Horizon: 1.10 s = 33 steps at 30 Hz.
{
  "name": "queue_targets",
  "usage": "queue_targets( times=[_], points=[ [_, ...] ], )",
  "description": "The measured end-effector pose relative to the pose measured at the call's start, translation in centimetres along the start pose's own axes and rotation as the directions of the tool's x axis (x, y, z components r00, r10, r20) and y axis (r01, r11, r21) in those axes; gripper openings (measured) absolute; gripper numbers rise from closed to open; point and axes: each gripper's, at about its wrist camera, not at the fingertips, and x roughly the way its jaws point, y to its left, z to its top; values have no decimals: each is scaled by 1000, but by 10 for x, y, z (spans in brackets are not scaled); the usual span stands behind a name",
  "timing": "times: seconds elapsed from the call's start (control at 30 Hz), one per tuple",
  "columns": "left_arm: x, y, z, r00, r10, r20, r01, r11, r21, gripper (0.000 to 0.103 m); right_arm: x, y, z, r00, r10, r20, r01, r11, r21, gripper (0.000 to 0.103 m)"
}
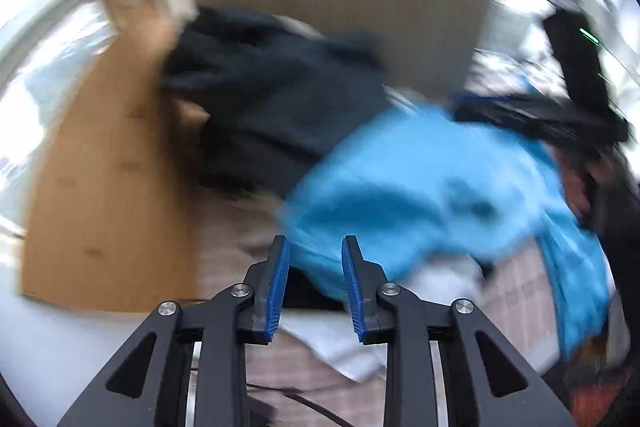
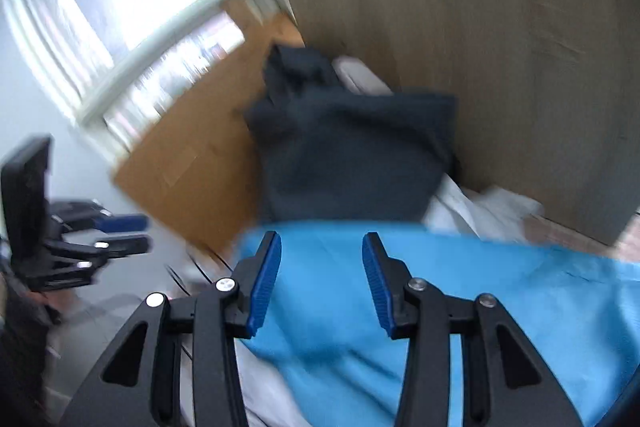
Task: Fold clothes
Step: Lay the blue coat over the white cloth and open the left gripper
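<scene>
- The left gripper (image 1: pixel 314 247) is hanging with its jaws apart and nothing between them, just short of the blue garment (image 1: pixel 432 187).
- The right gripper (image 2: pixel 320 247) is spreading wide over the same blue garment (image 2: pixel 460 307), gripping nothing.
- The dark garment (image 2: pixel 352 151) is lying bunched just beyond the blue garment, touching it.
- A white cloth (image 2: pixel 476 211) is peeking out beside the blue garment.
- A wooden panel (image 2: pixel 500 47) is standing behind the blue garment.

Both grippers have black linkage arms, silver screws, and ribbed blue fingers (image 1: pixel 280 287) (image 2: pixel 264 287).
</scene>
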Motion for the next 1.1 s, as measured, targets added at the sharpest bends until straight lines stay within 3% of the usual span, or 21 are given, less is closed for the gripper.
queue_targets(
  times=[0.1,0.2,0.27,0.3,0.33,0.37,0.47,0.67,0.77,0.83,0.87,0.9,1.1],
  points=[
    [32,-37,-21,996,-72,-52,78,990,122,30,1,-17,-34,999,14,-50,-11,998,67,42],
    [66,-55,-27,995,-50,-91,68,978,199,30,-3,-28,-71,996,19,-86,-8,992,126,42],
    [85,-61,-29,994,13,-107,14,968,250,32,-9,-30,-86,996,12,-93,2,990,144,42],
    [95,-61,-28,991,59,-117,-25,963,267,28,-12,-31,-93,995,12,-96,3,988,154,42],
    [100,-60,-27,989,76,-131,-38,962,271,14,-16,-31,-99,995,8,-98,8,988,157,42],
    [100,-56,-24,987,74,-146,-35,966,254,6,-19,-31,-103,995,-3,-98,18,989,150,42],
    [79,-44,-11,990,83,-113,-57,975,216,0,-30,-32,-114,994,-37,-98,50,991,127,42],
    [34,0,29,996,79,-45,-75,994,75,0,-31,-22,-124,997,7,-82,1,995,97,42],
    [31,5,32,997,60,-55,-55,994,92,9,-27,-9,-125,996,33,-84,-27,997,68,42],
    [40,-12,16,996,44,-77,-31,985,171,40,-23,2,-121,996,19,-86,-15,999,45,42],
    [45,-23,6,996,28,-88,-9,977,214,45,-22,6,-118,997,5,-77,-2,999,38,42],
    [51,-33,-2,995,17,-99,8,967,255,46,-21,9,-116,998,-3,-69,5,999,35,42],
    [91,-55,-14,989,102,-111,-48,911,409,46,-26,12,-106,999,-14,-48,19,994,111,42]
  ],
)
